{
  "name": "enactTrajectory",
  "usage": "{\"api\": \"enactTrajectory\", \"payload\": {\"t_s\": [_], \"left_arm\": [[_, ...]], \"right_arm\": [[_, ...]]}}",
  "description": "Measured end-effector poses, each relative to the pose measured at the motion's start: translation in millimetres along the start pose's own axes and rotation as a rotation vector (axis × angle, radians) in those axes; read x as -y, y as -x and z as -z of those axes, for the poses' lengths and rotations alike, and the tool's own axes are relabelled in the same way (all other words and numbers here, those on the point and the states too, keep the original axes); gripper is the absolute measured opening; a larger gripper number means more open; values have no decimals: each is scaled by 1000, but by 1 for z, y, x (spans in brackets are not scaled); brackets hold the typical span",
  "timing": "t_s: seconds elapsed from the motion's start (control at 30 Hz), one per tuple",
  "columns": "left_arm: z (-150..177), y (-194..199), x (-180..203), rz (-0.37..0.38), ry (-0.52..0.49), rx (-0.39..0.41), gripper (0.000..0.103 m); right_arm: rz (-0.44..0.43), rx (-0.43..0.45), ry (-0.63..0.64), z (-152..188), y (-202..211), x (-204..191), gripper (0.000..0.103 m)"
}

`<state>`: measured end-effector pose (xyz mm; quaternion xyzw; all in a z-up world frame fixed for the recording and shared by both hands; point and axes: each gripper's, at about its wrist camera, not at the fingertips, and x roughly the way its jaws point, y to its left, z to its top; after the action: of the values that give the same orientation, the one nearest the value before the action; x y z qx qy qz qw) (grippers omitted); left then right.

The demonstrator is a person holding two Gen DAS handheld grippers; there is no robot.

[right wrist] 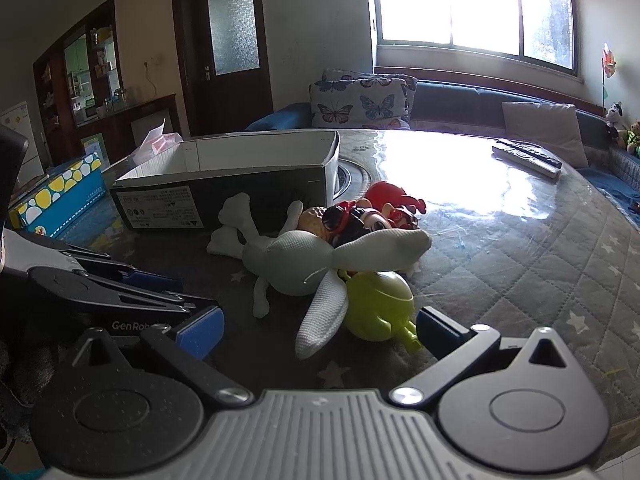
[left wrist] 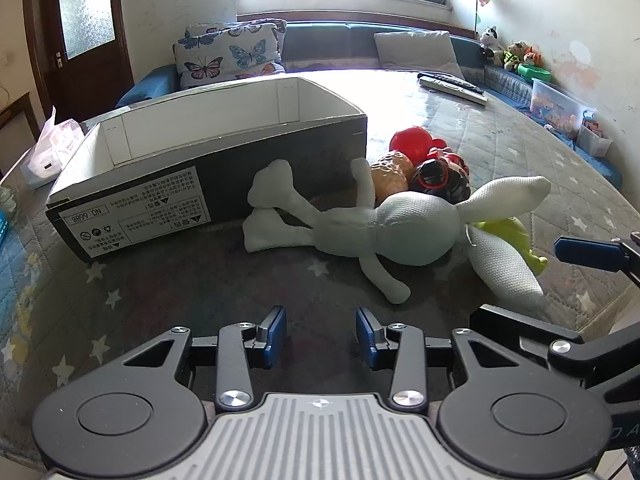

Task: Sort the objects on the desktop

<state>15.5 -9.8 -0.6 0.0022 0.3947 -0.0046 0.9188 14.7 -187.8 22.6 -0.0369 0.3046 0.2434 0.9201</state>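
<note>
Both grippers, left gripper point(left wrist: 321, 334) and right gripper point(right wrist: 320, 330), gape empty; one box point(left wrist: 208, 168), one rabbit point(left wrist: 400, 228).

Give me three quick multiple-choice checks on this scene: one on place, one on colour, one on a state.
1. The white plush rabbit lies:
A. inside the box
B. on the table beside the box
C. on the sofa

2. The round toy under the rabbit's ear is:
A. green
B. purple
C. grey

3. The right gripper is:
A. shut on the rabbit
B. shut on nothing
C. open

Answers:
1 B, it rests against the outer wall of the cardboard box.
2 A, it shows lime green.
3 C, its jaws stand wide, touching nothing.
</note>
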Motion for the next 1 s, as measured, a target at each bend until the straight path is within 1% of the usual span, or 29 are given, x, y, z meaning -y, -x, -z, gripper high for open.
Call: {"api": "enactTrajectory", "payload": {"t_s": [0.5, 1.0], "left_arm": [[-4, 1, 0, -2, 4, -7, 41], [-17, -5, -6, 12, 11, -14, 41]], "right_arm": [[-2, 0, -4, -2, -1, 2, 103], [-10, -11, -19, -11, -11, 6, 103]]}}
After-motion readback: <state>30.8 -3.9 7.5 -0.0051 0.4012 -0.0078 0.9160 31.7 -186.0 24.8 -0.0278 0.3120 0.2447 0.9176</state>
